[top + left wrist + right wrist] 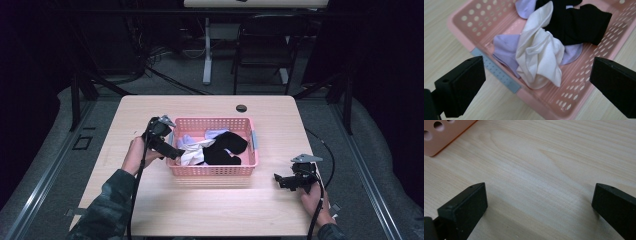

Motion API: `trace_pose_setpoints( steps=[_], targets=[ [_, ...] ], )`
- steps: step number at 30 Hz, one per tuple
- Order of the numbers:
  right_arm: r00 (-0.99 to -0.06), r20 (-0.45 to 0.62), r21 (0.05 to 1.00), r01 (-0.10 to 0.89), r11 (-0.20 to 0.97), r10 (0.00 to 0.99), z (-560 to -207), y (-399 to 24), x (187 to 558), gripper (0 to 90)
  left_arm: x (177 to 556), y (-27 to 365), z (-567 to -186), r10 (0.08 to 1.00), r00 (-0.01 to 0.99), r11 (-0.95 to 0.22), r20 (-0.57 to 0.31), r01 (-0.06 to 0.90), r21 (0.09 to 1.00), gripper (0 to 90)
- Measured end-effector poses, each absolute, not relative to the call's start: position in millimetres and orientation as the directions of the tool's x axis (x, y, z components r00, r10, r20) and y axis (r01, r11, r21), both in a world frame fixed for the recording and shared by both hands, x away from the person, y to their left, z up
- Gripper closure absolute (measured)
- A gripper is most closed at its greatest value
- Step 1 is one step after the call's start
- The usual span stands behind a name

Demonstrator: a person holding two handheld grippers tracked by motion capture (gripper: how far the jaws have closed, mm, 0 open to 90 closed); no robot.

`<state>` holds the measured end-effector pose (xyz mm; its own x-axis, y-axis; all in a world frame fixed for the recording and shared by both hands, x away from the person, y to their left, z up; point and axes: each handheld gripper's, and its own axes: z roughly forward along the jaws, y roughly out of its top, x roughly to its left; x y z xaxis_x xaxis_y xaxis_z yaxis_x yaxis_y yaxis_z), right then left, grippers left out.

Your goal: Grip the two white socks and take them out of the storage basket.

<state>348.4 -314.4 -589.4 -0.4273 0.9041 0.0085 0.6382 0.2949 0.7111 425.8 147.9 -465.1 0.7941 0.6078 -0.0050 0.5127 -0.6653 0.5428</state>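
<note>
A pink perforated basket [214,170] stands at the middle of the wooden table [150,200]. Inside it lie a cream cloth [539,55], a lilac cloth [506,50] and a black cloth [576,23], bunched together. My left gripper [176,152] hovers over the basket's left end, open, its jaws wide apart above the cream cloth and holding nothing. My right gripper [280,180] rests low over bare table to the right of the basket, open and empty, with the basket's corner [439,137] at the upper left of its view.
A grey handle strip [496,71] runs along the basket's near rim. A dark round grommet hole [241,108] sits near the table's far edge. Behind the table stand a chair [265,45] and a desk leg [207,50].
</note>
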Motion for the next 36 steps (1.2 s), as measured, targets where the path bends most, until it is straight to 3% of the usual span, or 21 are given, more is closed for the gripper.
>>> trace_pose_setpoints(
  steps=[9, 20, 29, 36],
  targets=[
    [-0.427, 0.009, 0.711, 0.638, 0.295, 0.904, -589.4, -314.4, 348.5, 0.0, 439.7, 122.8, -483.3, 0.600, 0.800, -0.698, -0.007, 0.528, 0.483, 13.7],
    [-0.431, 0.008, 0.712, 0.636, 0.298, 0.902, -589.4, -314.7, 348.5, 0.0, 447.1, 112.6, -501.1, 0.614, 0.789, -0.728, 0.004, 0.564, 0.389, 22.7],
    [-0.432, 0.007, 0.712, 0.635, 0.299, 0.902, -589.5, -314.9, 348.5, 0.0, 443.2, 104.7, -506.2, 0.589, 0.807, -0.770, 0.034, 0.548, 0.326, 38.7],
    [-0.432, 0.008, 0.712, 0.636, 0.298, 0.902, -589.4, -314.8, 348.5, 0.0, 441.9, 102.9, -509.2, 0.589, 0.807, -0.779, 0.050, 0.550, 0.302, 57.9]
  ],
)
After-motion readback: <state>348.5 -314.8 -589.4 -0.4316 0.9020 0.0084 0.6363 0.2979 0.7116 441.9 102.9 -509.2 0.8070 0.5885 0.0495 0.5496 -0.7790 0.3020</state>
